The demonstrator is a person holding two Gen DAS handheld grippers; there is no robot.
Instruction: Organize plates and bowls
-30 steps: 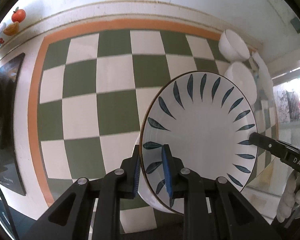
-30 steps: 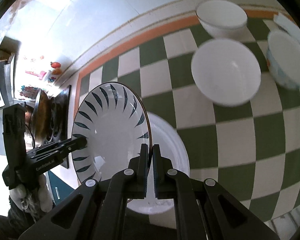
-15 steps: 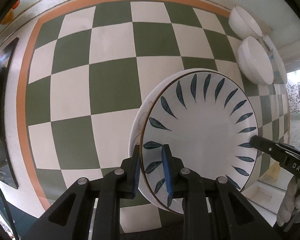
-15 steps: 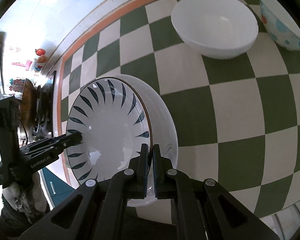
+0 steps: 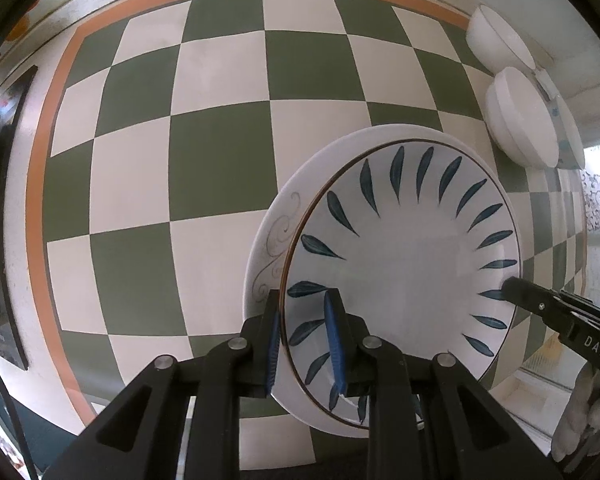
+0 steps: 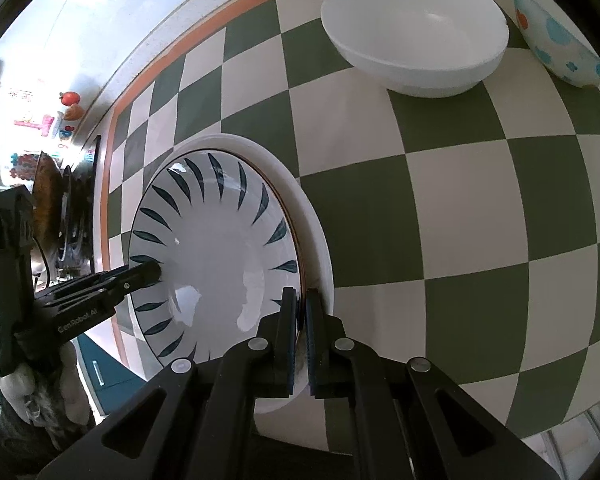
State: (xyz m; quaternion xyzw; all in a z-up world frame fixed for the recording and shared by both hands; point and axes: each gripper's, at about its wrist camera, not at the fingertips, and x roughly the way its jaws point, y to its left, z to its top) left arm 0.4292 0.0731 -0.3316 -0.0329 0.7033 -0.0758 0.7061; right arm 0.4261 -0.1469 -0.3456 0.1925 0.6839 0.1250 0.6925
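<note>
A white plate with blue leaf marks [image 5: 404, 264] lies on or just above a larger white plate with a grey swirl [image 5: 276, 236]. My left gripper [image 5: 304, 320] is shut on the leaf plate's near rim. My right gripper [image 6: 299, 312] is shut on the opposite rim of the leaf plate [image 6: 216, 256], over the larger white plate [image 6: 316, 240]. The right gripper also shows in the left wrist view [image 5: 512, 290], and the left gripper in the right wrist view [image 6: 156, 272].
The green-and-white checked counter [image 5: 220, 160] has an orange border. Two white bowls [image 5: 520, 120] [image 5: 496, 40] stand at the back right. In the right wrist view a white bowl [image 6: 416, 28] and a dotted bowl [image 6: 556, 36] stand behind. A stove [image 6: 72, 216] is at the left.
Both grippers have lowered the leaf plate down onto the larger white plate. The cameras have come closer to the counter.
</note>
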